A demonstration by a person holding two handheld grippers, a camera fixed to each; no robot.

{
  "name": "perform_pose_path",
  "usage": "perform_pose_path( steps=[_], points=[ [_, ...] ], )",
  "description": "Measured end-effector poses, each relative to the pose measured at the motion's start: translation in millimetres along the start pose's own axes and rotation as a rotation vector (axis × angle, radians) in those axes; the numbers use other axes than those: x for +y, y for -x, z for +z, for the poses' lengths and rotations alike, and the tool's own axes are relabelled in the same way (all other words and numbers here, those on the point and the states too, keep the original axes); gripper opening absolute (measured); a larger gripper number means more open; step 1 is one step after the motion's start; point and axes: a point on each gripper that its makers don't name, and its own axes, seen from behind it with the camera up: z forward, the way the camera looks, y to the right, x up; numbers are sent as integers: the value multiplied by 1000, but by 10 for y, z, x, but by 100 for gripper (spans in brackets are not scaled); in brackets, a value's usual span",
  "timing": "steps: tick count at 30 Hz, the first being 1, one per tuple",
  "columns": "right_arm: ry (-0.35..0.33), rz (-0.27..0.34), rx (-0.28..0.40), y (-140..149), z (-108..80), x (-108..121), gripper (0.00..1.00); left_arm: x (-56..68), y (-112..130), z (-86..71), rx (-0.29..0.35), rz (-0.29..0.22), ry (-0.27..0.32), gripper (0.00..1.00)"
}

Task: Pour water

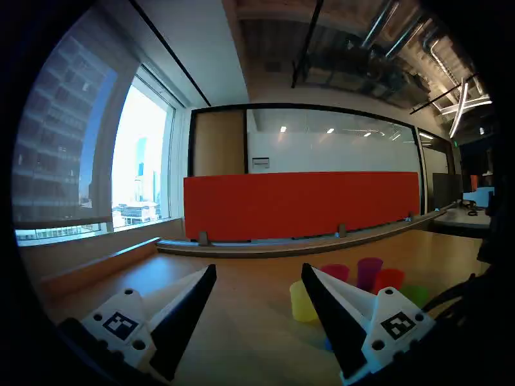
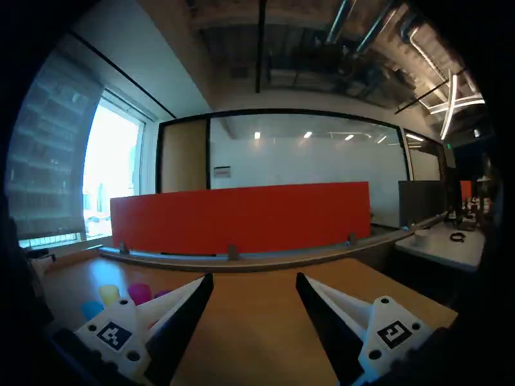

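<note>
In the left gripper view my left gripper [image 1: 257, 273] stands open over the wooden table [image 1: 251, 321], nothing between its fingers. Behind its right finger stands a cluster of plastic cups: a yellow cup [image 1: 300, 301], a pink cup [image 1: 336, 272], a purple cup [image 1: 369, 271], a red cup [image 1: 388, 279] and a green cup [image 1: 417, 294]. In the right gripper view my right gripper [image 2: 254, 283] is open and holds nothing. Beside its left finger, a yellow cup [image 2: 109, 294], a pink cup [image 2: 139, 293] and a blue cup [image 2: 91, 309] show at the lower left.
An orange divider panel [image 1: 301, 204] runs along the table's far edge, with a glass wall behind it. Windows [image 1: 138, 167] line the left side. Another desk [image 2: 444, 244] with small items stands at the right. Dark cables [image 1: 463, 293] hang at the lower right of the left gripper view.
</note>
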Motion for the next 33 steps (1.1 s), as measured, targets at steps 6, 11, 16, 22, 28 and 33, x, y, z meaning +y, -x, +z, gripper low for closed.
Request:
perform_pose_path(
  steps=[6, 11, 16, 22, 28, 33],
  points=[
    [15, 14, 3, -49, -21, 26, 99, -113, 207, 52, -10, 8, -9, 99],
    [24, 2, -4, -29, -46, -6, 99, -161, 343, 99, -17, -4, -6, 99],
    [23, -29, -13, -9, -61, -78, 99, -189, 394, 128, -12, -11, 1, 99],
    [18, -48, -18, -12, -67, -156, 99, -208, 453, 147, -11, -4, 0, 99],
    [13, -49, -18, -24, -69, -193, 99, -204, 509, 169, -17, -12, 0, 99],
    [12, -48, -21, -19, -62, -209, 99, -222, 520, 176, -20, -26, -6, 99]
  ],
)
